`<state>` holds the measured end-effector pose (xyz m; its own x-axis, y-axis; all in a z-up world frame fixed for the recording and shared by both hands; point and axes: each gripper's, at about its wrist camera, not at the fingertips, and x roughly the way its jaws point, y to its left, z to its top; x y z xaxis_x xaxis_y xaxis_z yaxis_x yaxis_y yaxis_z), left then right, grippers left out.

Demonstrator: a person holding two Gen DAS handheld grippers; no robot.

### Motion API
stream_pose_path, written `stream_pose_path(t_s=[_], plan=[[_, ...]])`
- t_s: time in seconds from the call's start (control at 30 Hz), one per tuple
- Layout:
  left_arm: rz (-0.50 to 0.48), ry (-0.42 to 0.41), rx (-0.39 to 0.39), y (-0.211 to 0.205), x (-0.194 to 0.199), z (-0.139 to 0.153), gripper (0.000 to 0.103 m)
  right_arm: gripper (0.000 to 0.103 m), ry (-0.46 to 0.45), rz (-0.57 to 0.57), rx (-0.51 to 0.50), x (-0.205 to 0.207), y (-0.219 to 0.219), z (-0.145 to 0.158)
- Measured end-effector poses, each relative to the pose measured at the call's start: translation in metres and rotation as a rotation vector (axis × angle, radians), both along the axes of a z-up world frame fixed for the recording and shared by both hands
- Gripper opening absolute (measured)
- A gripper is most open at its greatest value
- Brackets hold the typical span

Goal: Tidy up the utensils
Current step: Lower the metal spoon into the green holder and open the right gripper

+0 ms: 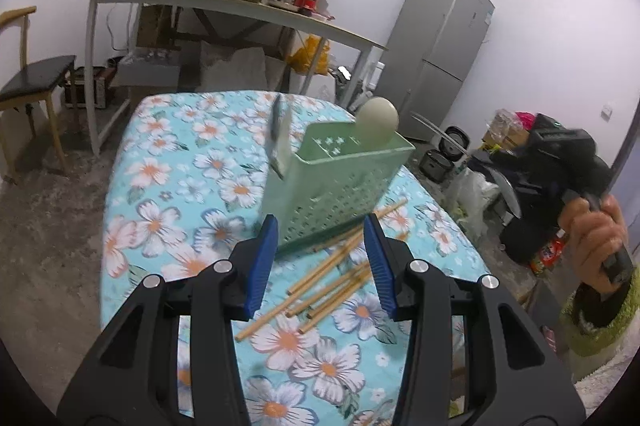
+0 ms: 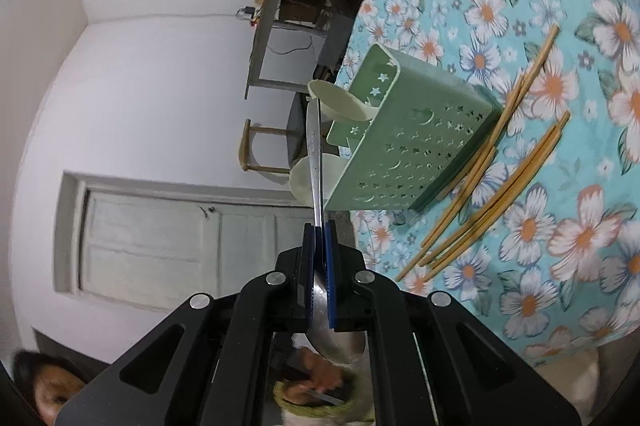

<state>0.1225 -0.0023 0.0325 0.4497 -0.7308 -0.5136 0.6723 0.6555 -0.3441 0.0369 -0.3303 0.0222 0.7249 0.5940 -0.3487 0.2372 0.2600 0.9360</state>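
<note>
Partly, the metal spoon point(image 2: 316, 162) is hiding inside the closed right gripper point(image 2: 320, 230) beside the green holder point(image 1: 340, 182), while the left gripper point(image 1: 322, 258) is hanging open over the chopsticks point(image 1: 332, 278).

Green holder and chopsticks crowd the table's right side

The perforated pale-green plastic utensil holder point(image 1: 344, 178) stands amid scattered bamboo chopsticks point(image 1: 332, 278); the floral-clothed table's point(image 1: 168, 194) left edge lies open.

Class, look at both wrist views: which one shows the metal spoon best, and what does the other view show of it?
The right wrist view: the metal spoon runs its whole length there, pinched at the neck by the shut right gripper, handle pointing toward the green utensil holder. In the left wrist view the spoon is only a blurred streak beside the holder.
</note>
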Motion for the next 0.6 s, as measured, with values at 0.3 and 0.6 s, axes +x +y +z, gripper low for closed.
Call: stream_pose_path(t_s=[0.3,0.6], plan=[[-0.050,0.026,-0.005,-0.013,-0.007,-0.010,0.042,0.005,0.067,-0.103,0.374,0.025,-0.007,-0.039],[-0.046,0.027,-0.002,-0.014,-0.008,-0.012,0.042,0.005,0.083,-0.195,0.522,0.022,-0.002,-0.055]])
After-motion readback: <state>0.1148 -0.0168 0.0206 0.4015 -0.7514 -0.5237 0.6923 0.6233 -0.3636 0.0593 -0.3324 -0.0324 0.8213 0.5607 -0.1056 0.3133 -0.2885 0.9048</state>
